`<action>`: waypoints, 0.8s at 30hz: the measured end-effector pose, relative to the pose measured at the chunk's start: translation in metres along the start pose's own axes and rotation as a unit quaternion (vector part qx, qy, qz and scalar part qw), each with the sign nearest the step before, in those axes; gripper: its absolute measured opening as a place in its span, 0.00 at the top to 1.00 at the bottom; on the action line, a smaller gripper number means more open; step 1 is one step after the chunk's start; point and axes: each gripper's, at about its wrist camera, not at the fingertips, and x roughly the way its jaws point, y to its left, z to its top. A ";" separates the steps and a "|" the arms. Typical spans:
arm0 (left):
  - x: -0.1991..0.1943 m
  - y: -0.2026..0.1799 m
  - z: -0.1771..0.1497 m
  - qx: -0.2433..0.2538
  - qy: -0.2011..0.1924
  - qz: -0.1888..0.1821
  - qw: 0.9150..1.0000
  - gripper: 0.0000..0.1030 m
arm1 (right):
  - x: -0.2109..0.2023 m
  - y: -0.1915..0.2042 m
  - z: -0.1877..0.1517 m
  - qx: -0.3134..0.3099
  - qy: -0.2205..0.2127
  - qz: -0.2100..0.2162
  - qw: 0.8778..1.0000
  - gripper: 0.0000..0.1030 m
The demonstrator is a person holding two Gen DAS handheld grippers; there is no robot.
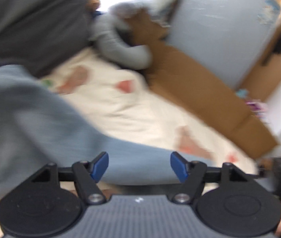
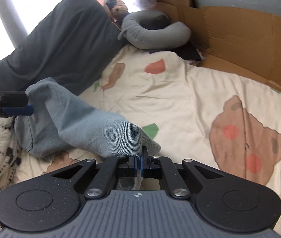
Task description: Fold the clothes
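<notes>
So the cardboard box sits along the bed's far edge; can't tell what's inside. The jeans are draped over the bear-print sheet. Right gripper is pinched tight on a denim edge, while the left gripper gapes wide just over the denim, not gripping.

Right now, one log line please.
right gripper: shut on blue garment | left gripper: open | surface: bedspread
</notes>
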 end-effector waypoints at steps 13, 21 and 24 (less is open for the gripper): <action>-0.011 0.107 0.050 -0.022 -0.033 0.206 0.978 0.11 | -0.006 -0.021 -0.002 0.010 0.000 -0.028 1.000 0.99; 0.000 0.145 0.085 -0.017 -0.033 0.255 0.966 0.10 | -0.007 -0.030 -0.006 0.015 0.007 -0.039 0.999 0.99; 0.007 0.155 0.095 -0.016 -0.028 0.263 0.964 0.09 | -0.006 -0.031 -0.007 0.015 0.011 -0.038 0.999 0.99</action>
